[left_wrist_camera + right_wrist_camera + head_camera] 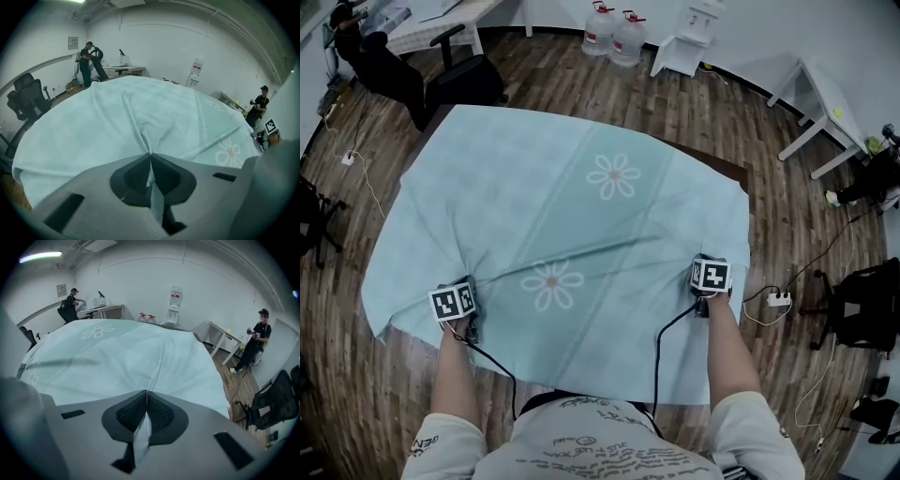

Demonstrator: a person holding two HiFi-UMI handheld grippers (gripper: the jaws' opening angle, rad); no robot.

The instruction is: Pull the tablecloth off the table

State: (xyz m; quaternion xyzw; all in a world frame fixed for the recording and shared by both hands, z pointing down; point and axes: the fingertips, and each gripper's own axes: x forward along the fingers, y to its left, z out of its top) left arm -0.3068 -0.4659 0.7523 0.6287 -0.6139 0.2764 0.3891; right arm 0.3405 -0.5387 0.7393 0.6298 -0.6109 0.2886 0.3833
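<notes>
An office-like workroom is indicated. A white rectangular desk (830,98) is seen at two o'clock, a black swivel office chair (862,302) at three, and clear plastic water jugs (615,37) beside a white dispenser (697,21) at twelve.

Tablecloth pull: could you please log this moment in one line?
left gripper: shut on tablecloth | right gripper: shut on tablecloth | tablecloth: spread, puckered at both grips

A pale tablecloth (562,216) is covering the table (737,172). The left hand-held gripper (467,284) and right hand-held gripper (705,260) are pinching it.
</notes>
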